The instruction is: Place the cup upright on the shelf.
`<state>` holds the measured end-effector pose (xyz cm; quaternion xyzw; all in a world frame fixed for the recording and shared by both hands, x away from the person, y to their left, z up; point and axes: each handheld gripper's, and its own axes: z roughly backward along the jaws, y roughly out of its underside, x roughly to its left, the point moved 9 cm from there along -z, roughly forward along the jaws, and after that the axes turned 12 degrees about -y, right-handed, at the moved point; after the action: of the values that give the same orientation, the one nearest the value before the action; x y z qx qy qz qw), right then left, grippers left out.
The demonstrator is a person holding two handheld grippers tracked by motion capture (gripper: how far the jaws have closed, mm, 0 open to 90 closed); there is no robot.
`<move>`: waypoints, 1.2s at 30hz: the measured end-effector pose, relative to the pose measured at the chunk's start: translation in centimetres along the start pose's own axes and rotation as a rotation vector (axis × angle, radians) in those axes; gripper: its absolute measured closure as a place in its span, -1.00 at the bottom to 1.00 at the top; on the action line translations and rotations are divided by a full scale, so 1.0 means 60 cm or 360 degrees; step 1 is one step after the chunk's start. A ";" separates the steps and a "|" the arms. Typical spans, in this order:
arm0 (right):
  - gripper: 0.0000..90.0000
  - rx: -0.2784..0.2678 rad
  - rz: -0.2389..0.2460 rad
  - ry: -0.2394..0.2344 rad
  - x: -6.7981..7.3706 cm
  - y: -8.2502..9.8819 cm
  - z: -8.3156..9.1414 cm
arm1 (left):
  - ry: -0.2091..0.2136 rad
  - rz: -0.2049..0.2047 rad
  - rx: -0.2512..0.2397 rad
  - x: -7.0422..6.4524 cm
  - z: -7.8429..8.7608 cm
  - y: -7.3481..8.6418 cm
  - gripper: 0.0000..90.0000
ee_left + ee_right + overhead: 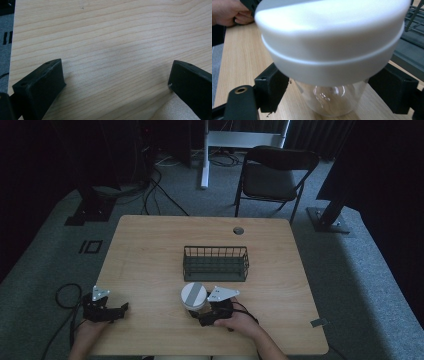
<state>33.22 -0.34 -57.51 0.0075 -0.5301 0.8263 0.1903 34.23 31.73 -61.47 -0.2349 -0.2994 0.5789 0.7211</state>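
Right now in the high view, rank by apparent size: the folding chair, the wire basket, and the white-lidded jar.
1. Folding chair, largest, though it stands farther back on the floor.
2. Wire basket, mid-table.
3. White-lidded jar, smallest, between the right gripper's jaws.

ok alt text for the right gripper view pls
A clear glass jar with a wide white lid stands on a wooden table between the right tongs, jaws at either side of the glass. A dark wire basket sits behind it.

Wood, wire, glass and plastic

Matt pale-grained wooden table (150, 255); dark wire basket (215, 263); clear glossy jar (332, 100) under smooth white plastic lid (332, 40).
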 end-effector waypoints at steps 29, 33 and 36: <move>-0.59 -0.0077 0.0032 0.0080 0.002 -0.017 -0.010 | 0.0000 0.0000 0.0000 0.000 0.000 0.000 -0.99; -0.59 -0.0081 0.0049 0.0087 0.001 -0.025 -0.002 | 0.0000 0.0000 0.0000 0.000 0.000 0.000 -0.99; -0.59 -0.0083 0.0062 0.0099 0.000 -0.031 0.004 | 0.0000 0.0000 0.0000 0.000 0.000 0.000 -0.99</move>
<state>33.78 0.14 -55.76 -0.0333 -0.5453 0.8156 0.1907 34.23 31.73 -61.47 -0.2350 -0.2994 0.5789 0.7211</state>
